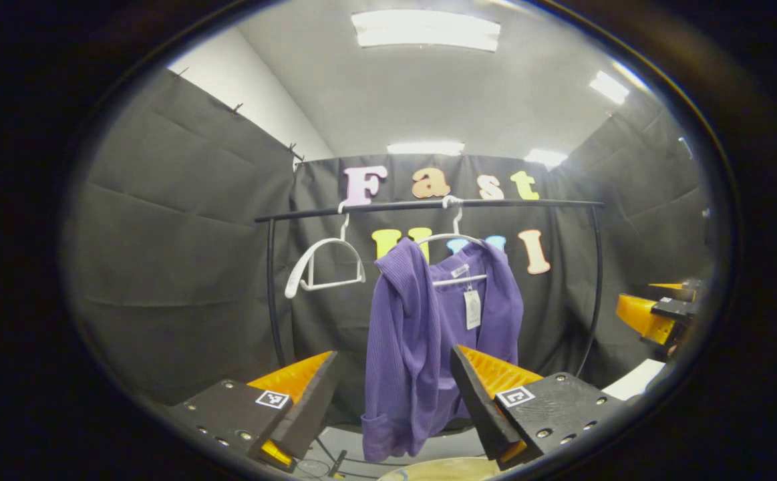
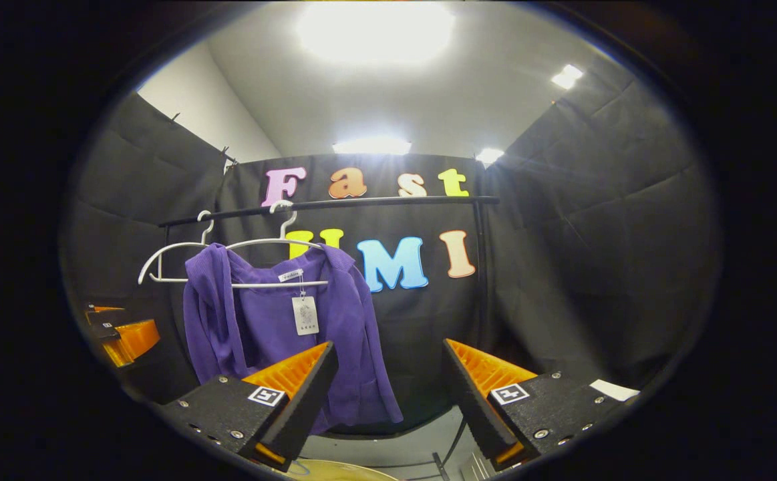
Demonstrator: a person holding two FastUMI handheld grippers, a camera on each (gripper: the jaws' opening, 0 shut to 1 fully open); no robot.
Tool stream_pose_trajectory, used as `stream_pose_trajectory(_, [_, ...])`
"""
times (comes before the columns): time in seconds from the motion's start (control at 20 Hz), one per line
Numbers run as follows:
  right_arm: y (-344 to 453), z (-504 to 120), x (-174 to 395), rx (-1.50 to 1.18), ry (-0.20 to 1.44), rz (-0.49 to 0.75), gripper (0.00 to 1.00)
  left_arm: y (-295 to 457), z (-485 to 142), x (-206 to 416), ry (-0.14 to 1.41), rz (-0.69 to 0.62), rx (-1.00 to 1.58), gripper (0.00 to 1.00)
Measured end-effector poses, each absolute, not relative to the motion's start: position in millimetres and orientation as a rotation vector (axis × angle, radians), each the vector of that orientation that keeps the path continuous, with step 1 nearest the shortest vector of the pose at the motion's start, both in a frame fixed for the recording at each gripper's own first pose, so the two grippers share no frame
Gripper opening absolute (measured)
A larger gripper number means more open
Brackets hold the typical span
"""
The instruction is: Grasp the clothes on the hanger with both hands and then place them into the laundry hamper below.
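Observation:
A purple knitted garment hangs on a white hanger from a black rail, a white tag dangling at its collar. My left gripper is open in front of its lower part, well short of the cloth, with nothing between the fingers. In the right gripper view the garment hangs to the left on its hanger. My right gripper is open and holds nothing, pointing right of the garment. A pale curved hamper rim shows at the bottom edge, below the garment.
An empty white hanger hangs on the rail left of the garment. The rack's curved black legs stand at both ends. The right gripper shows at the far right of the left gripper view. The left gripper shows at the right gripper view's left edge.

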State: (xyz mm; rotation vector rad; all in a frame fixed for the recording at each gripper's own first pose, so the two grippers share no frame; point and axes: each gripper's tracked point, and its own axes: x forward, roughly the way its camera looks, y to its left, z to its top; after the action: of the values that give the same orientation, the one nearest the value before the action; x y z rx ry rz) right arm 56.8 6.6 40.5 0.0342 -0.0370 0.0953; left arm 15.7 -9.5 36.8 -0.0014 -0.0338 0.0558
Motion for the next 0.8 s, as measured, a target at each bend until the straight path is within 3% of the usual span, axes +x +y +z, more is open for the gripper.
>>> stream_pose_trajectory(0.3, [12.7,63.3,100.6,0.044,-0.079,0.181,0.96,-17.3,56.3,39.7,-0.060,0.111,-0.012,1.00])
stream_pose_trajectory(0.35, [15.3,65.2,108.3,0.048,-0.080,0.199,0.96,-21.4,56.8,46.2,-0.060,0.115,-0.020,0.95])
stream_pose_trajectory(0.45, [20.4,65.9,124.1,0.057,-0.076,0.232,0.95,-30.1,58.1,61.1,-0.059,0.122,-0.035,1.00])
stream_pose_trajectory(0.5, [22.8,65.6,132.0,0.058,-0.074,0.246,0.95,-33.9,58.7,67.5,-0.058,0.126,-0.038,0.89])
stream_pose_trajectory(0.55, [25.0,66.2,139.8,0.059,-0.075,0.259,0.96,-37.6,60.3,75.1,-0.062,0.129,-0.035,0.89])
stream_pose_trajectory(0.6, [27.1,66.3,147.7,0.061,-0.076,0.273,0.96,-40.6,61.5,83.0,-0.065,0.135,-0.027,1.00])
stream_pose_trajectory(0.7, [33.1,65.7,162.8,0.060,-0.076,0.303,0.96,-44.6,59.9,100.0,-0.061,0.151,-0.014,1.00])
stream_pose_trajectory(0.75, [35.6,64.6,170.6,0.055,-0.071,0.318,0.96,-47.3,58.8,106.4,-0.056,0.158,-0.018,0.90])
stream_pose_trajectory(0.8, [38.1,62.4,178.3,0.050,-0.065,0.330,0.96,-48.9,57.9,113.3,-0.053,0.164,-0.025,0.93])
